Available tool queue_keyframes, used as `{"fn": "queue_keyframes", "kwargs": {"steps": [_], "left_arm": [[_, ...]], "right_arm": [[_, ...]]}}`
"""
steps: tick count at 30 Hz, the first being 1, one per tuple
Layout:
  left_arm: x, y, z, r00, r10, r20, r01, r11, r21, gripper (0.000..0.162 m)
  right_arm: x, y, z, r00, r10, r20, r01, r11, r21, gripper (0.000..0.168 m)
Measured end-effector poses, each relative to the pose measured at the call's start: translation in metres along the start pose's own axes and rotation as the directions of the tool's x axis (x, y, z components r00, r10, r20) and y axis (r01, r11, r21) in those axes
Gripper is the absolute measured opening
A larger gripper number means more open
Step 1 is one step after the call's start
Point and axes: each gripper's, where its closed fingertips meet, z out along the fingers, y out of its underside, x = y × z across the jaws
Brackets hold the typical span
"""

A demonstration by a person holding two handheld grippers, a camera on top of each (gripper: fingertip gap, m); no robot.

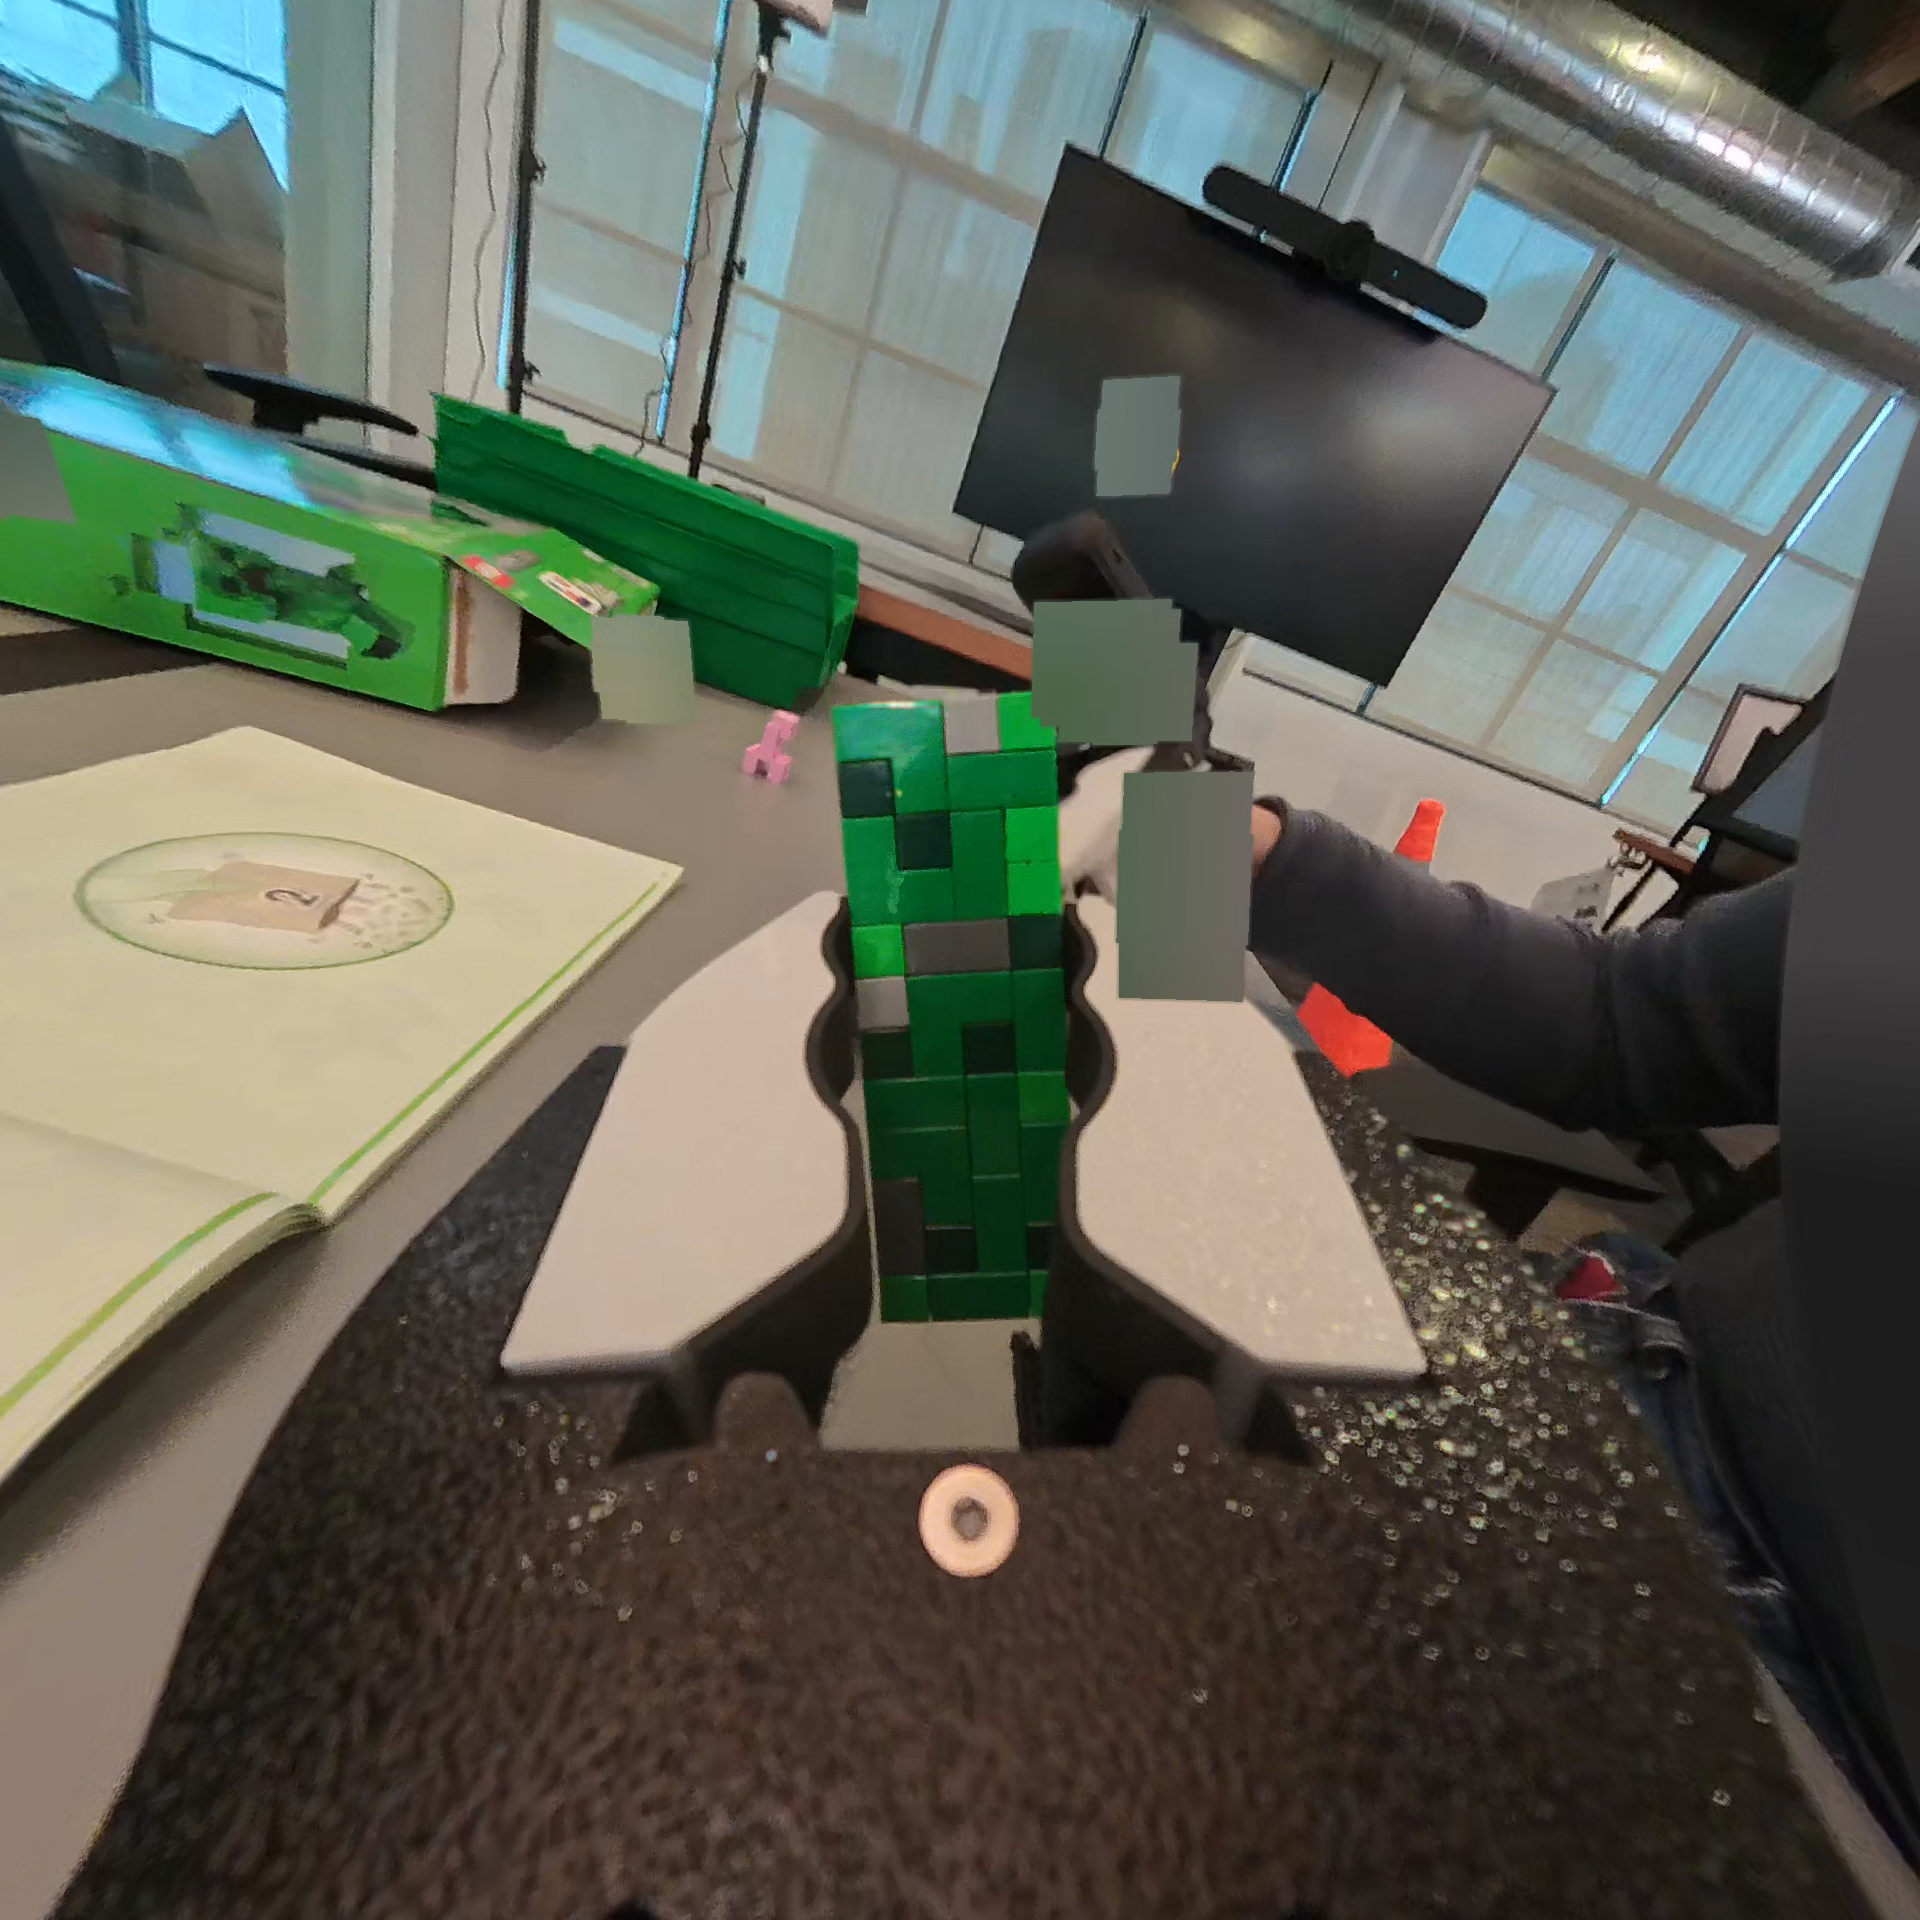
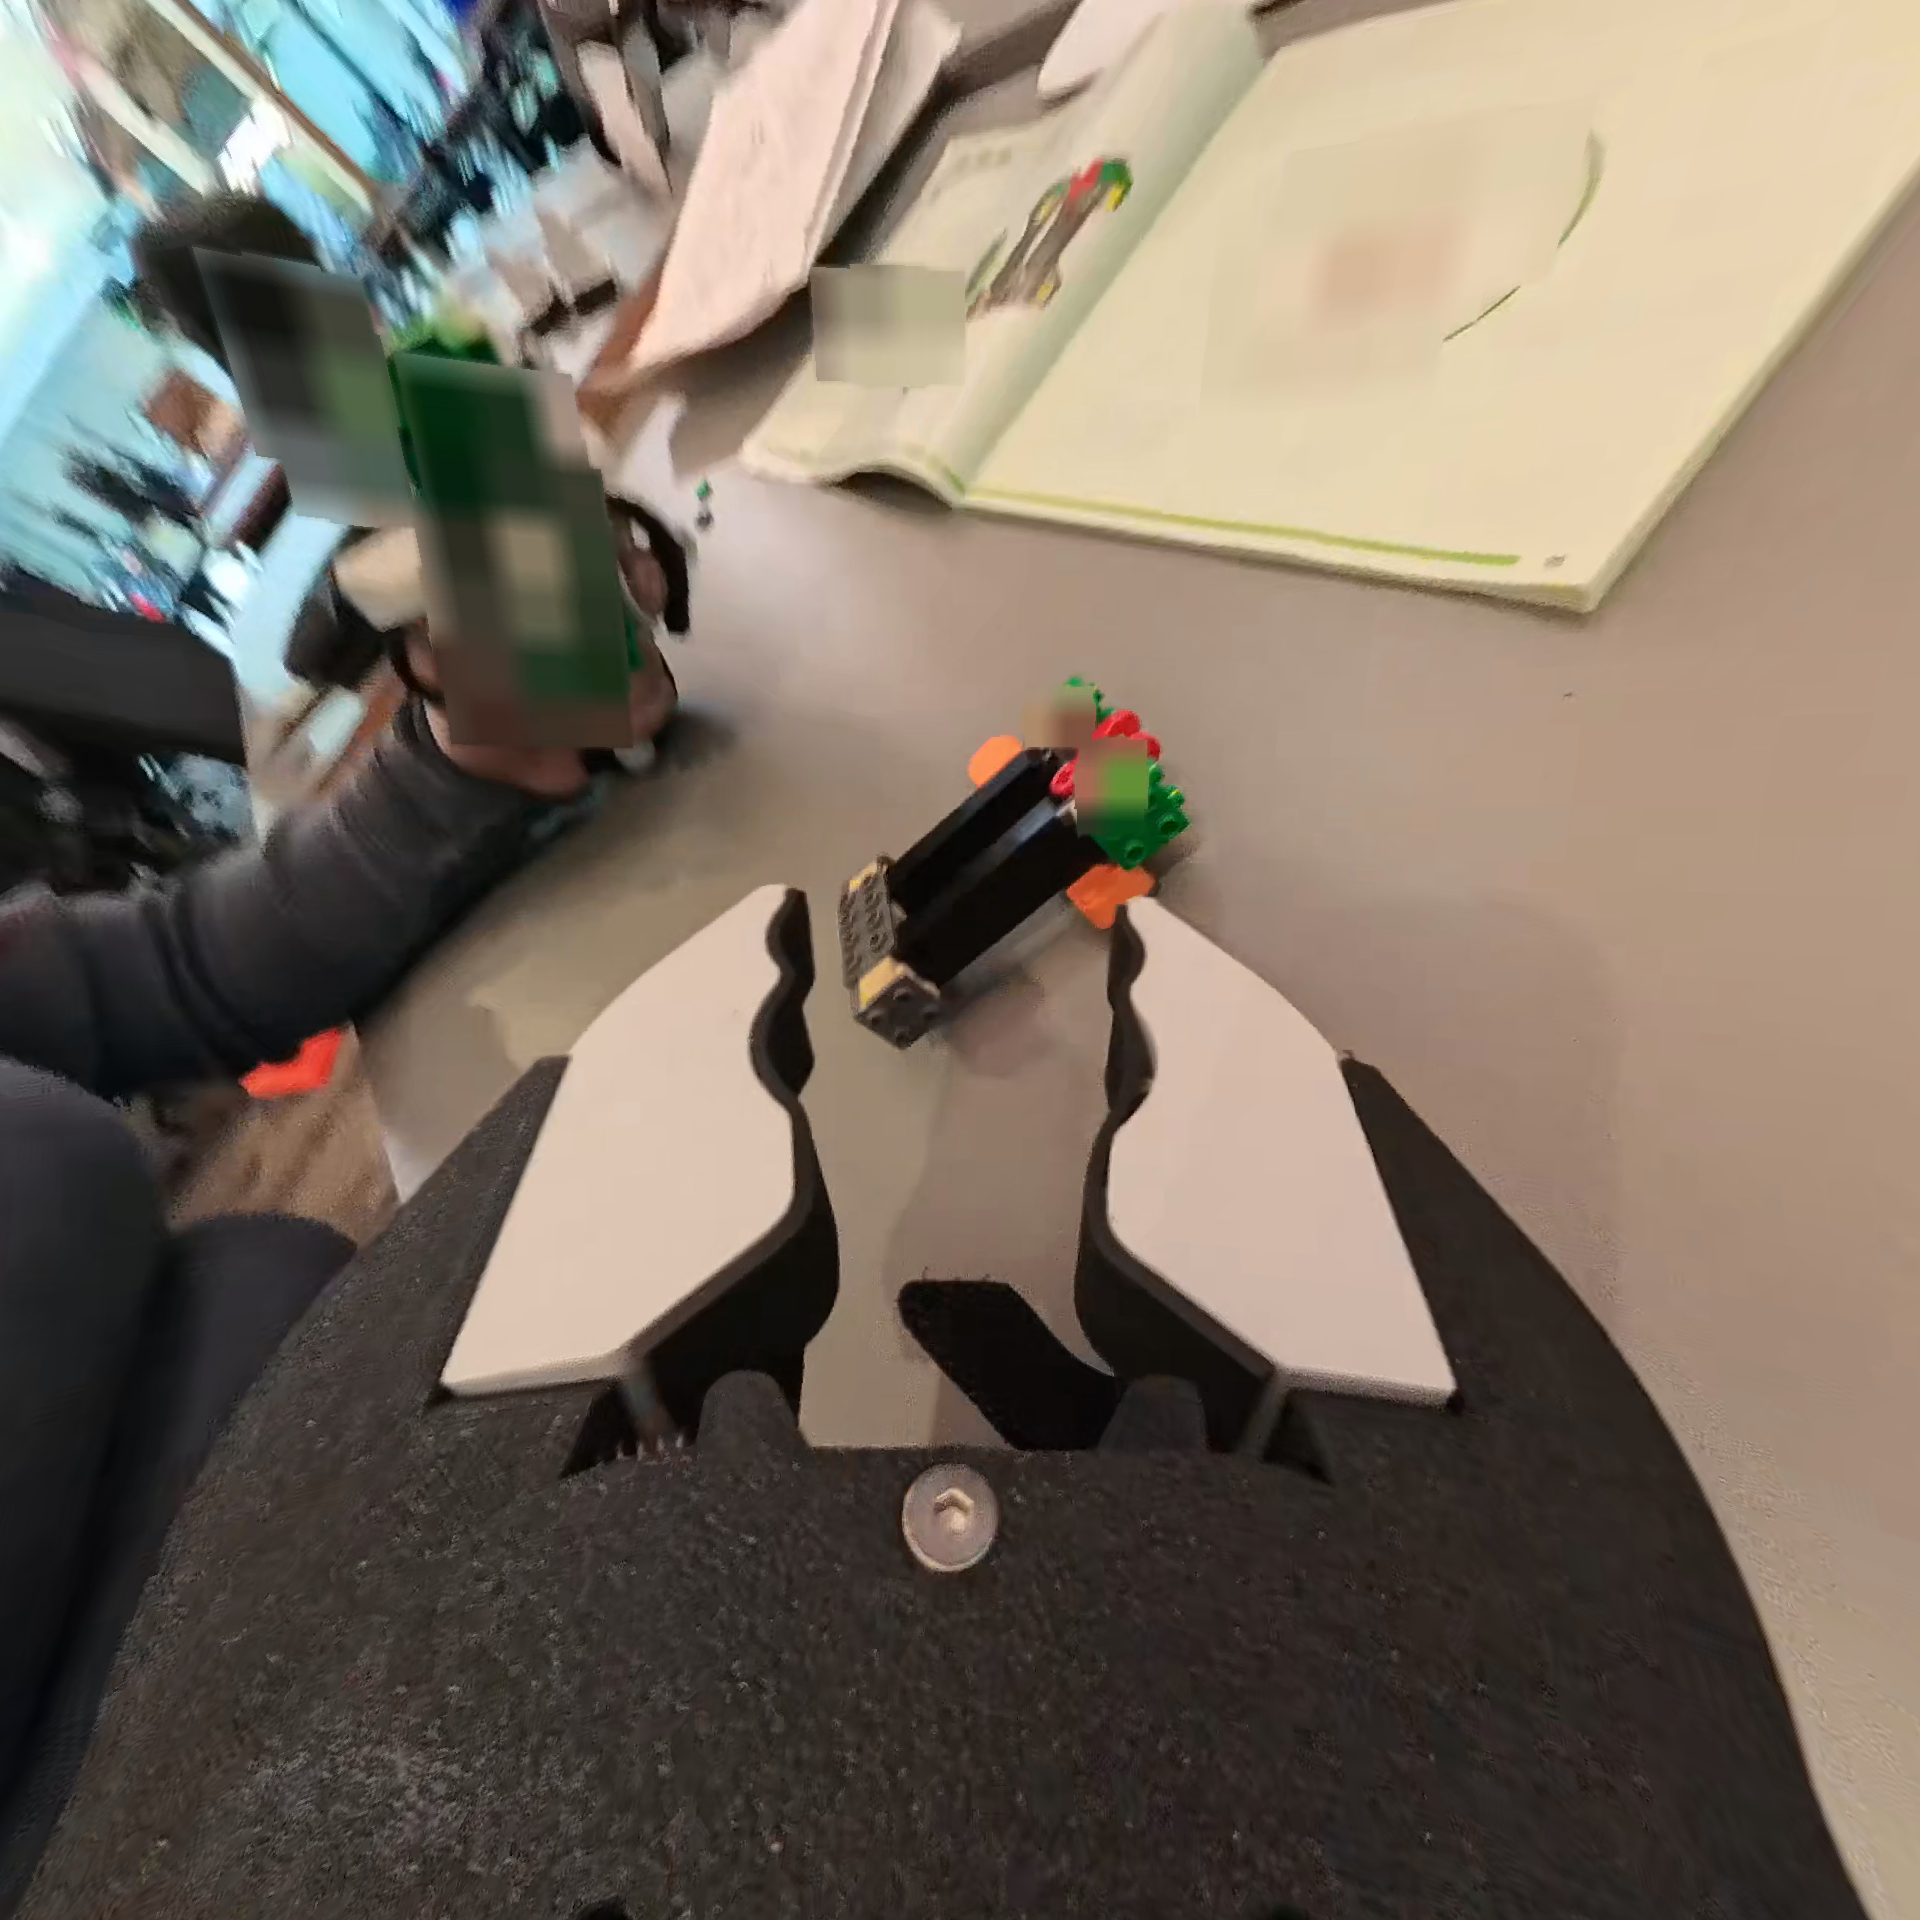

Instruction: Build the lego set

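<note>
My left gripper (image 1: 958, 914) is shut on a tall green brick tower (image 1: 956, 997) with dark green and grey patches, held upright above the grey table (image 1: 665, 790). The tower also shows blurred at the left of the right wrist view (image 2: 520, 520), above a dark sleeve (image 2: 312, 894). My right gripper (image 2: 961, 914) is open and empty, just above the table. Right in front of its fingertips lies a small black brick assembly (image 2: 987, 873) with a grey end, orange pieces and a green and red studded end.
An open instruction booklet (image 1: 270, 935) lies on the table's left and shows at the back right of the right wrist view (image 2: 1351, 343). A green set box (image 1: 260, 561), a green brick plate (image 1: 675, 561) and a small pink figure (image 1: 771, 746) sit beyond. A person's dark sleeve (image 1: 1507, 977) reaches in.
</note>
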Motion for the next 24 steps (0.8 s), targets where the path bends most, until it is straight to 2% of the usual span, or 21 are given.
{"fn": "queue_keyframes", "kwargs": {"steps": [3,5,8,10,14,18,24], "left_arm": [[0.008,0.005,0.010,1.000,0.016,-0.022,-0.016,1.000,-0.019,0.037],[0.008,0.003,0.015,1.000,0.024,-0.009,-0.024,1.000,-0.002,0.037],[0.004,0.001,0.021,1.000,-0.011,0.022,0.011,1.000,0.015,0.037],[0.006,0.002,0.025,0.999,-0.031,0.025,0.031,1.000,-0.003,0.037],[0.014,0.022,0.038,0.996,-0.091,0.010,0.091,0.980,-0.180,0.037],[0.021,0.049,0.050,0.986,-0.158,0.044,0.164,0.922,-0.351,0.037],[0.026,0.082,0.061,0.976,-0.187,0.115,0.220,0.831,-0.510,0.037]], "right_arm": [[0.014,-0.012,-0.003,0.996,0.090,-0.005,-0.089,0.994,0.064,0.046],[0.026,-0.016,0.001,0.988,0.152,-0.007,-0.151,0.987,0.047,0.050],[0.031,-0.014,0.012,0.953,0.295,0.071,-0.291,0.955,-0.058,0.055],[0.029,-0.017,0.017,0.903,0.403,0.148,-0.388,0.914,-0.118,0.052],[0.033,-0.018,0.022,0.863,0.478,0.160,-0.438,0.868,-0.233,0.048],[0.029,-0.012,0.027,0.853,0.500,0.153,-0.425,0.833,-0.353,0.043],[0.024,-0.009,0.037,0.853,0.495,0.164,-0.398,0.821,-0.409,0.034]]}}
